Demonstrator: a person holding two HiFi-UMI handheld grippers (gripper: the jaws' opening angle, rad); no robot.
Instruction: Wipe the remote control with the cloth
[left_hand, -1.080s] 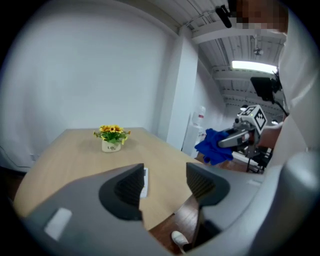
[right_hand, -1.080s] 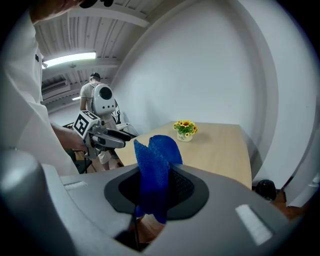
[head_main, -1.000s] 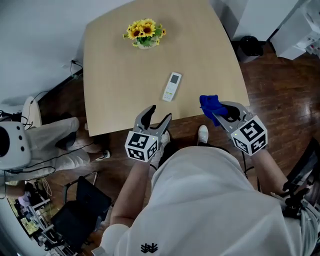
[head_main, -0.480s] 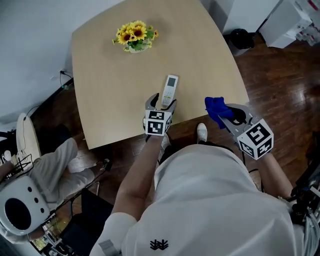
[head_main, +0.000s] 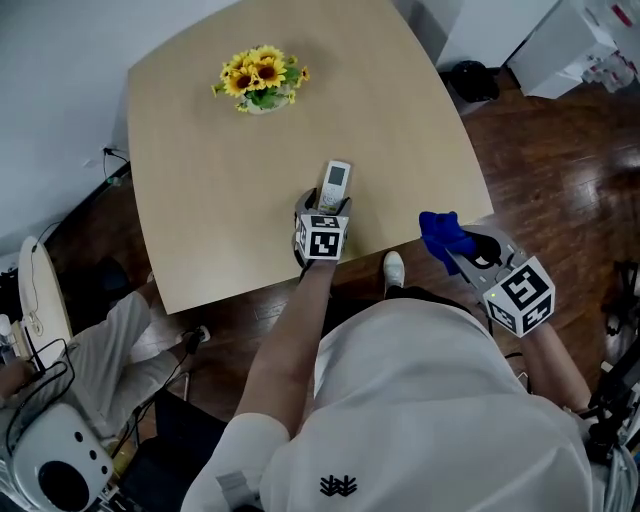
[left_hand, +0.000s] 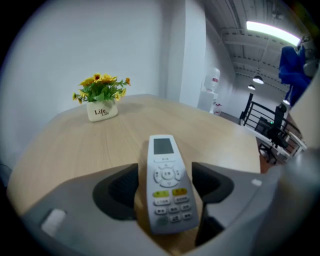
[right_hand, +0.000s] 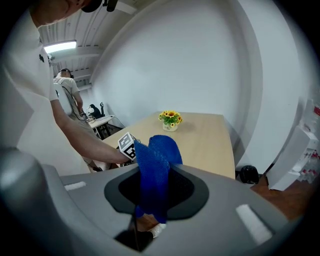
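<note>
The left gripper (head_main: 324, 206) has its jaws spread wide, with the remote control (left_hand: 165, 180) lying face up between them on the table (head_main: 200, 210) and a gap at each pad. The remote's screen end points past the fingertips toward a pot of sunflowers (head_main: 258, 78) farther off. The right gripper (head_main: 463, 248), beyond the table edge, is clamped on the blue cloth (right_hand: 154, 175).

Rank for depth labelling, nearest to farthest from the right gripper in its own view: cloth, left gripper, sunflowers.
1. cloth, in its tongs.
2. left gripper, left, at the table near edge.
3. sunflowers, ahead, farther up the table.
</note>
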